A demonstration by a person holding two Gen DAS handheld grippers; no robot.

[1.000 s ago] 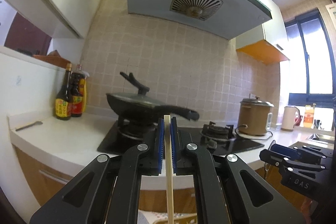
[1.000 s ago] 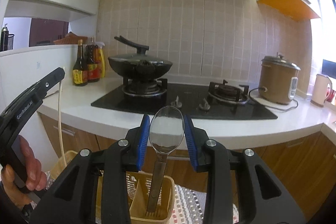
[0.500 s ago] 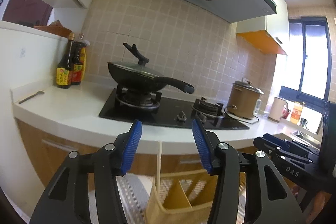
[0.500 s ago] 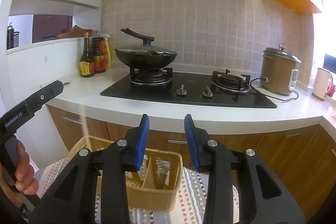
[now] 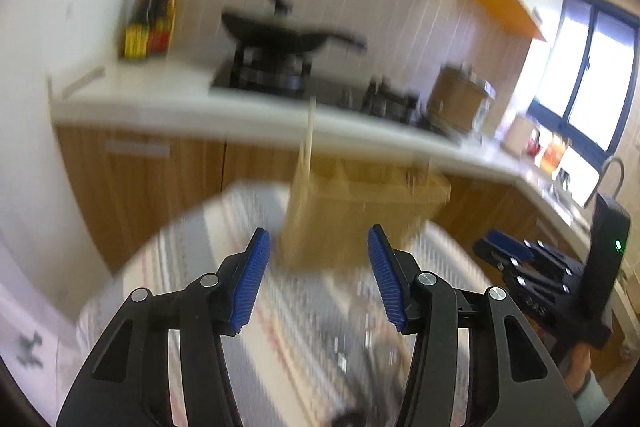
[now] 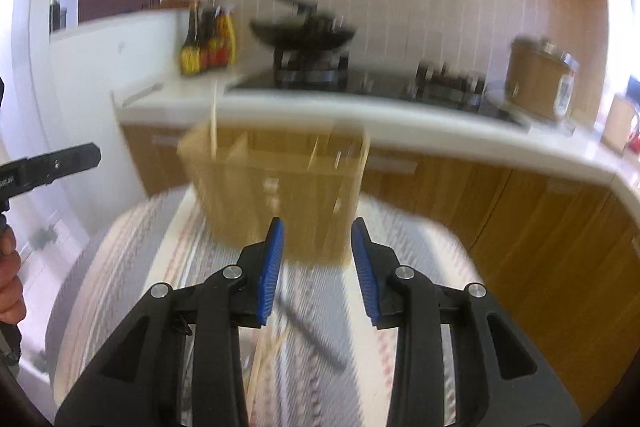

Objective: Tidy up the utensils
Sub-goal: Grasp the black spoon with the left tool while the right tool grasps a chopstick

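1. Left tool (image 5: 318,279) and right tool (image 6: 317,263) both stand spread, pinching nothing.
2. A chopstick (image 5: 307,151) stands upright in the basket's (image 6: 280,195) left part.
3. More utensils (image 6: 308,335) lie flat nearby on the striped tabletop (image 5: 192,267).

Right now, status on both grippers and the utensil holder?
Left gripper and right gripper open, empty. Chopstick upright in utensil holder. More utensils lie loose on striped mat. Nothing blocking.
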